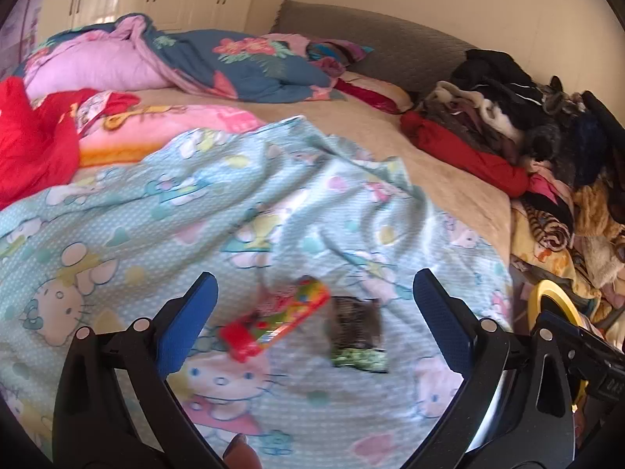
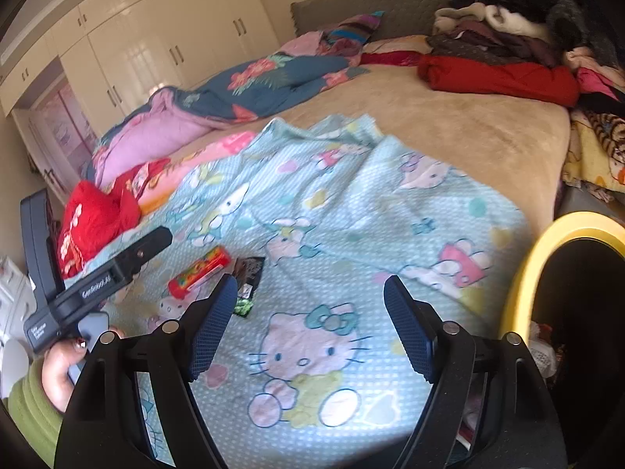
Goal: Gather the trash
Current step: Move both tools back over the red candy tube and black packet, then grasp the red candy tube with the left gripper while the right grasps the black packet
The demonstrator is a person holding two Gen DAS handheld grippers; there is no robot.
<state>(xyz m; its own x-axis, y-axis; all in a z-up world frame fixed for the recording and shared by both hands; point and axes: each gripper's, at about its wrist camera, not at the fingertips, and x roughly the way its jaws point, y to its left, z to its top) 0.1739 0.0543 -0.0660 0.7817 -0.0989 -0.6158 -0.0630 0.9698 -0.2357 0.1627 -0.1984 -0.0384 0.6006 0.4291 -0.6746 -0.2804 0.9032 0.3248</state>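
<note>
Red candy tube (image 1: 275,318), dark wrapper (image 1: 357,332) flat, side-by-side.

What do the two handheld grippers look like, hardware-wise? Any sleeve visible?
Both the left gripper and the right gripper have glossy black plastic frames, silver pivot pins and blue, dimple-textured pads on the jaws. The right wrist view shows the left unit's black body with white lettering, held by a hand with dark nail polish and a green ribbed sleeve. No cables visible.

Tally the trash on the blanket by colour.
Red: 1, the candy tube
Dark: 1, the wrapper
Total: 2, both lying on the blanket, neither held by a gripper.
</note>
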